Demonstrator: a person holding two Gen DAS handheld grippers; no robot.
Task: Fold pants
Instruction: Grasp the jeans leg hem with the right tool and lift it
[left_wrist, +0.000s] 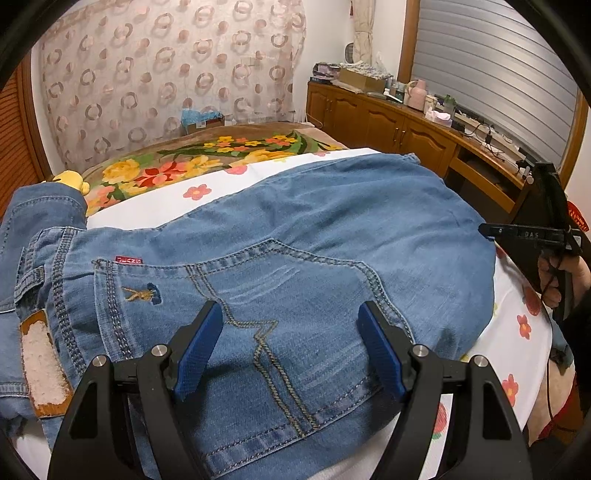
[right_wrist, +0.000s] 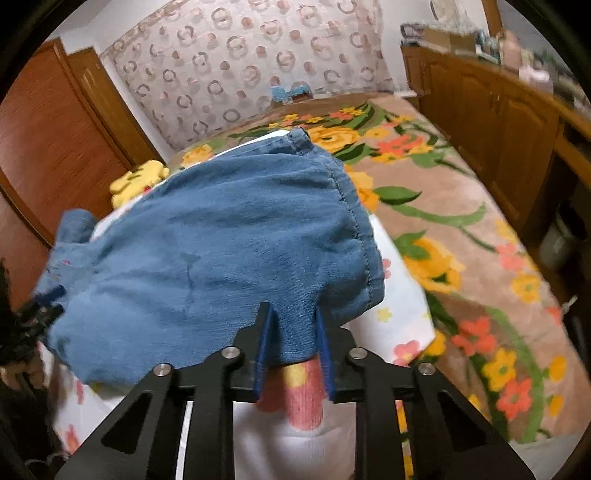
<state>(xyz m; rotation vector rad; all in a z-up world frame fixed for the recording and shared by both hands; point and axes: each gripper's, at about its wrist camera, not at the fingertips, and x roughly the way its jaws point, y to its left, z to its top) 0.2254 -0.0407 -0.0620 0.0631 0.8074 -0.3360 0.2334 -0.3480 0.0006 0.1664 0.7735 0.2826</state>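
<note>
**Jeans on the bed, right fingers pinching the cloth**

At the far left of the left wrist view, a yellow plush toy (left_wrist: 72, 180) lies on the bed beside the waistband end of the jeans (left_wrist: 295, 229). The jeans are spread across a white sheet (left_wrist: 155, 206) with small flowers, which lies over a brown floral blanket (left_wrist: 207, 155). The seat side faces up: a back pocket with zigzag stitching is nearest the camera, a small red tag sits on its upper left edge, and a tan leather patch shows on the waistband at the left.

The left gripper (left_wrist: 291, 347) hangs above that pocket with its blue fingers (left_wrist: 201, 347) spread wide, nothing between them and neither pad touching the denim as far as can be seen.

Further right, the jeans run off toward the right edge of the bed, where the right gripper (right_wrist: 293, 339) is. In its own view the blue fingers (right_wrist: 265, 343) stand close together and pinch a fold of the denim at its near edge; the cloth is bunched and lifted off the sheet there, a stitched hem curving along its right side.

A wooden cabinet (left_wrist: 388, 122) runs along the right wall, its top crowded with boxes and bottles.
</note>
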